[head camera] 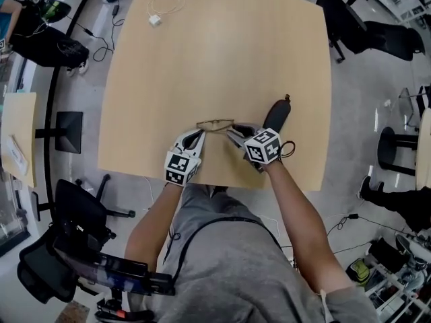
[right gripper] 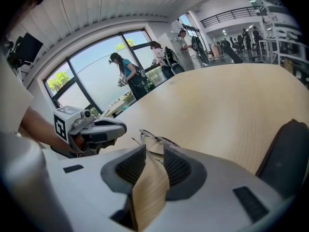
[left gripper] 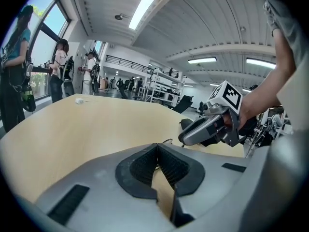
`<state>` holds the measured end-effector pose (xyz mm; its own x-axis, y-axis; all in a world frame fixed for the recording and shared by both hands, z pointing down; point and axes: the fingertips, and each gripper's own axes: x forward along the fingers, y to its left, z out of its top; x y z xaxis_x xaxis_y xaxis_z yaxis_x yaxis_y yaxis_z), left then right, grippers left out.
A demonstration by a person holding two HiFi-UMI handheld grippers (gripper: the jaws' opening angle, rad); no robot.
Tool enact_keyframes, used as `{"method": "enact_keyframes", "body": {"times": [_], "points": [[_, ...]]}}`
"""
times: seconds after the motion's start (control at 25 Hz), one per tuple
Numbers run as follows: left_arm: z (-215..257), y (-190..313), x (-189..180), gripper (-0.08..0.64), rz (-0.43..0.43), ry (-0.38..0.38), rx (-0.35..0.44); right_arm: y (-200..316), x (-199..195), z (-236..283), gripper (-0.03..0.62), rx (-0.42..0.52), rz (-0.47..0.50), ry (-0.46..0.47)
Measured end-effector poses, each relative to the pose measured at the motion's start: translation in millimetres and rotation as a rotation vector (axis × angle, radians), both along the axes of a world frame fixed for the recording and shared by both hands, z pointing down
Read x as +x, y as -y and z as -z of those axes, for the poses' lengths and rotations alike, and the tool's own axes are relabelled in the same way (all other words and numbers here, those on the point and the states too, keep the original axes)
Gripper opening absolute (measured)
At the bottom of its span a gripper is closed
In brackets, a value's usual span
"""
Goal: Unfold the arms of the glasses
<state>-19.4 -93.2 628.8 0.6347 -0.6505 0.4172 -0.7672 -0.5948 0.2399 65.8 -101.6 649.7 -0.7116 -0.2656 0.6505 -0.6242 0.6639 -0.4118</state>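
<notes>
Thin-framed glasses (head camera: pixel 215 123) lie on the pale wooden table (head camera: pixel 222 52), near its front edge. My left gripper (head camera: pixel 200 134) sits at their left end with its jaws shut tip to tip (left gripper: pixel 157 149); a thin wire of the frame (left gripper: pixel 167 140) shows just past the tips, and I cannot tell whether it is pinched. My right gripper (head camera: pixel 232 134) is at the glasses' right end. Its jaws (right gripper: pixel 154 151) stand slightly open, a thin arm of the glasses (right gripper: pixel 153 140) runs into the gap, and the pads do not press on it.
A black glasses case (head camera: pixel 277 113) lies just right of my right gripper. A white charger with its cable (head camera: pixel 156 19) rests at the table's far left. Office chairs (head camera: pixel 67 221) surround the table, and people (right gripper: pixel 126 74) stand by the windows beyond.
</notes>
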Motion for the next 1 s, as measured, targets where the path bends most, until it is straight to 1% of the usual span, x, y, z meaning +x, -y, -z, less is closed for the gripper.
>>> {"method": "enact_keyframes", "body": {"times": [0.16,0.32,0.4,0.44,0.48,0.52,0.6,0.72,0.8,0.84,0.88,0.96,1.0], "points": [[-22,3,-10,0.005,0.016,-0.001,-0.038,-3,-13,-20,0.098,-0.042,0.052,0.006],[-29,-5,-12,0.006,0.048,-0.032,-0.085,-23,-21,-22,0.098,-0.064,0.127,-0.001],[-29,-11,-6,0.006,0.036,-0.032,-0.097,-32,-24,-21,0.102,-0.07,0.15,-0.008],[-28,-14,-1,0.005,0.011,-0.018,-0.088,-35,-26,-22,0.133,-0.071,0.159,-0.016],[-26,-17,6,0.005,-0.03,0.007,-0.068,-38,-28,-24,0.175,-0.073,0.169,-0.026],[-23,-21,15,0.005,-0.082,0.04,-0.038,-41,-31,-25,0.195,-0.073,0.182,-0.032],[-17,-28,36,0.005,-0.188,0.11,0.032,-46,-36,-25,0.212,-0.067,0.205,-0.036],[-13,-30,60,0.006,-0.304,0.204,0.126,-52,-39,-21,0.219,-0.039,0.24,-0.054],[-14,-30,72,0.006,-0.397,0.251,0.155,-56,-40,-21,0.241,-0.014,0.271,-0.086],[-17,-31,78,0.006,-0.456,0.269,0.149,-57,-39,-22,0.256,-0.001,0.29,-0.108],[-22,-35,83,0.006,-0.52,0.282,0.125,-59,-38,-24,0.259,0.012,0.311,-0.132],[-36,-41,89,0.006,-0.636,0.309,0.052,-63,-35,-29,0.282,0.033,0.351,-0.162],[-43,-43,90,0.008,-0.679,0.333,0.025,-64,-34,-32,0.299,0.042,0.365,-0.165]]}}
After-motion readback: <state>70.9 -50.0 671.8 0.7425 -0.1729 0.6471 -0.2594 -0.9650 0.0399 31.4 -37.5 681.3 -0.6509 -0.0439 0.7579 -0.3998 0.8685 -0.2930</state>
